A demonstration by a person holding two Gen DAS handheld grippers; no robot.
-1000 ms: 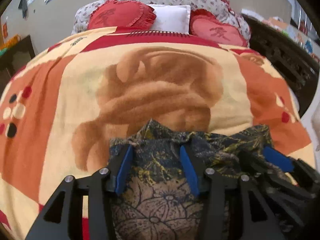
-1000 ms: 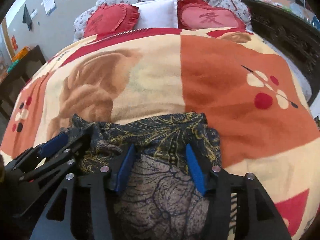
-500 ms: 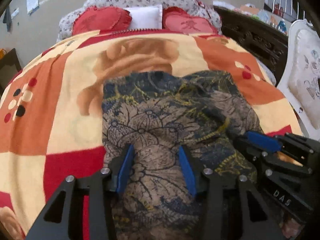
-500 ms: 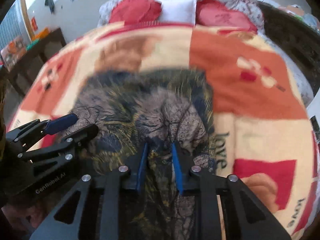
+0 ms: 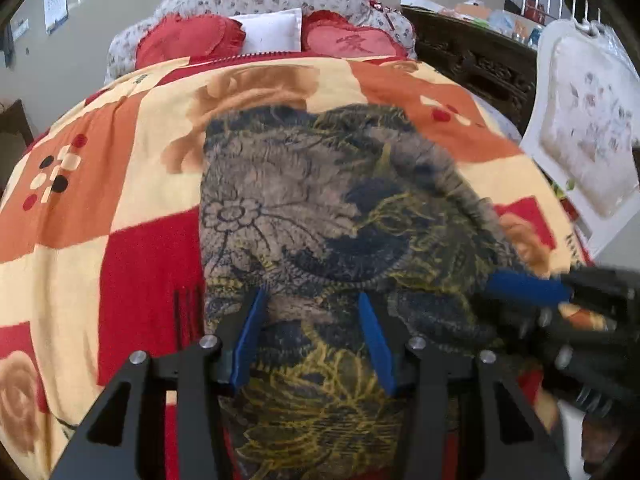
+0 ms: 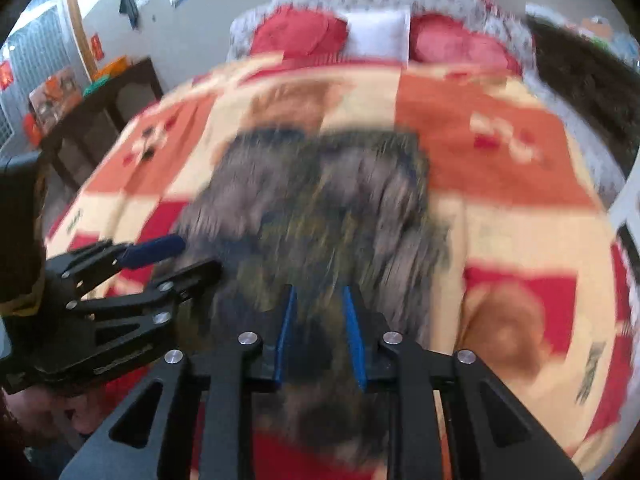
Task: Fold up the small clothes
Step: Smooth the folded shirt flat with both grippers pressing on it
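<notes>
A dark floral garment (image 5: 320, 208) in navy, grey-brown and yellow lies spread on the checked bed blanket (image 5: 100, 184). Its near part runs down between the blue pads of my left gripper (image 5: 312, 294), which is shut on a thick fold of it. One blue finger (image 5: 528, 289) of the right gripper shows at the right edge, also on the cloth. In the blurred right wrist view the garment (image 6: 320, 200) passes between the narrow-set pads of my right gripper (image 6: 319, 289), shut on it. My left gripper (image 6: 200, 254) grips the garment's left side there.
Two red heart cushions (image 5: 188, 38) and a white pillow (image 5: 272, 34) lie at the head of the bed. Dark carved furniture (image 5: 472, 60) and a white chair (image 5: 580, 120) stand to the right. A dark side table (image 6: 108, 108) stands to the left.
Both grippers drew back toward the bed's near edge, and the bunched garment stretched out flat behind them. The right gripper's pads came closer together on the cloth.
</notes>
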